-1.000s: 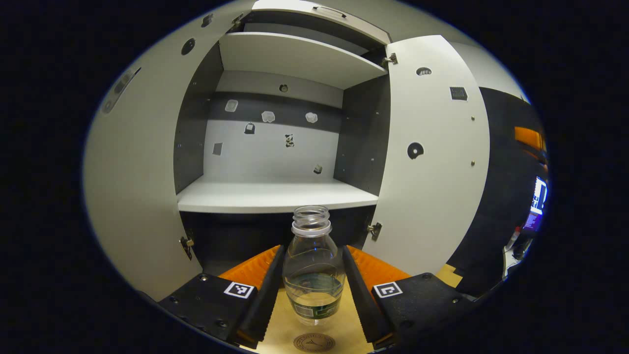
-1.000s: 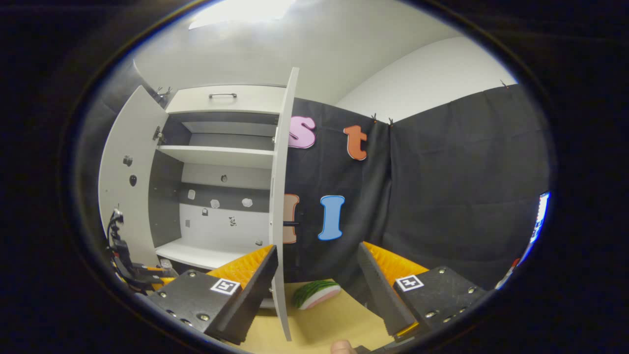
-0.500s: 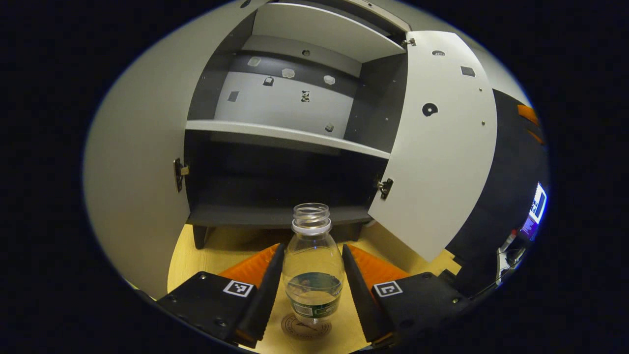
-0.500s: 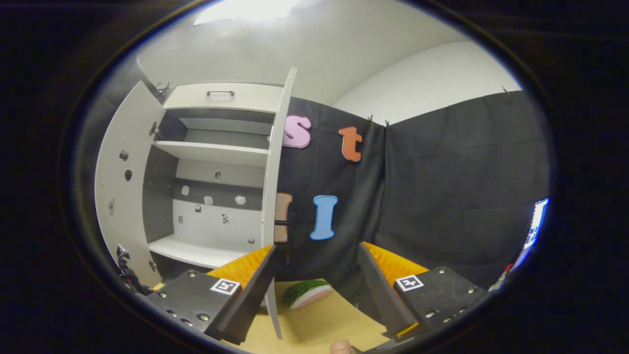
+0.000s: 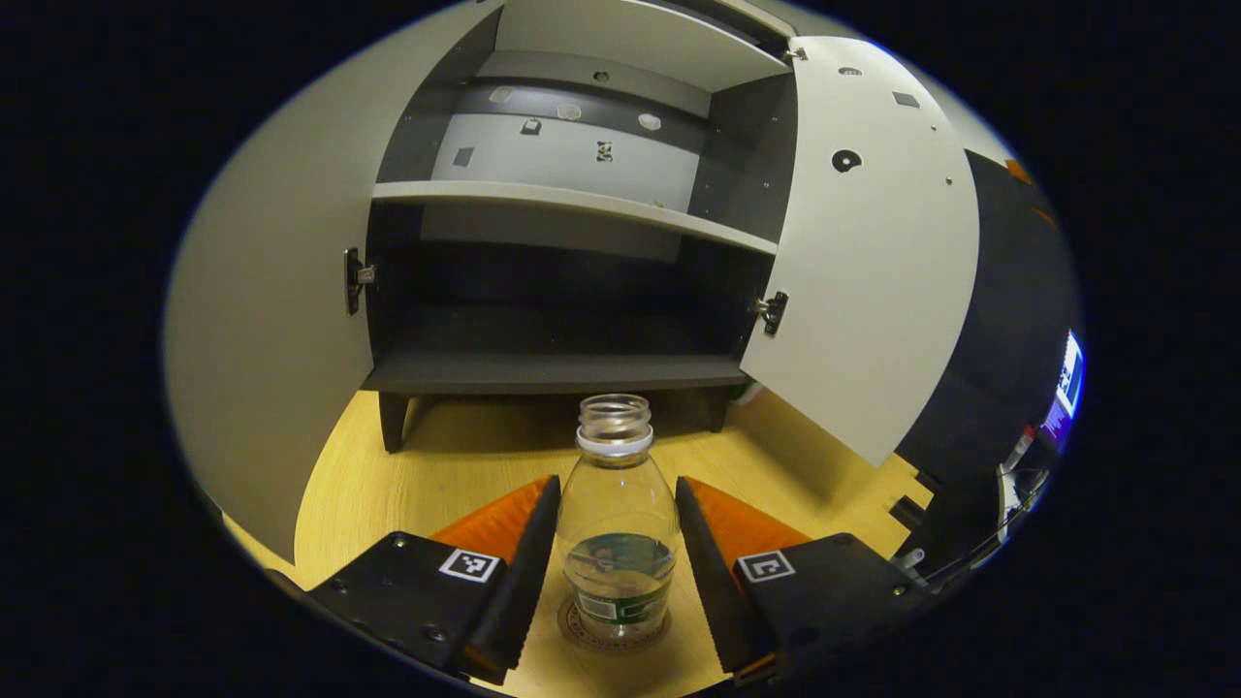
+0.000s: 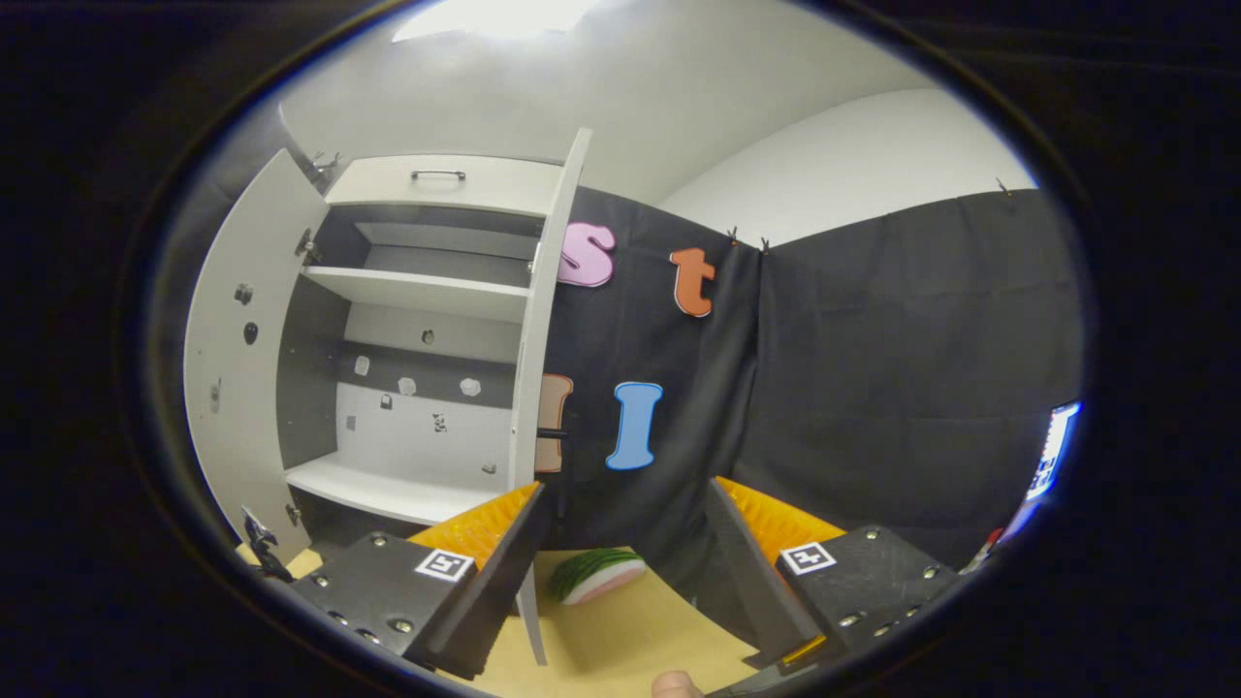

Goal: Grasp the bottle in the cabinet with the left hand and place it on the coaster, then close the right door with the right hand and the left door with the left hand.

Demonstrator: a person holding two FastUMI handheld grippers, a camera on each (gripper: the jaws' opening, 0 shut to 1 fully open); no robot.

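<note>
Notably, the clear plastic bottle (image 5: 619, 528) with a little water stood upright on the round brown coaster (image 5: 613, 625), on the light wooden table (image 5: 456, 465) in front of the white cabinet (image 5: 572, 194). The left gripper (image 5: 615, 543) bracketed the bottle, its black fingers (image 5: 528, 572) close on both flanks; whether they pressed on it could not be told. Open table lay between the bottle and the cabinet's dark base. Both doors stood wide: the left door (image 5: 276, 320) and the right door (image 5: 873, 252), whose lower edge overhung the table to the bottle's right.

In the right gripper view, the right gripper (image 6: 620, 572) was spread apart and held nothing, near the right door's edge (image 6: 543, 388), with a watermelon-slice toy (image 6: 593, 576) on the table beyond.

Compared with one second earlier, the bottle had come down from shelf height onto the coaster; the right gripper had barely shifted.
</note>
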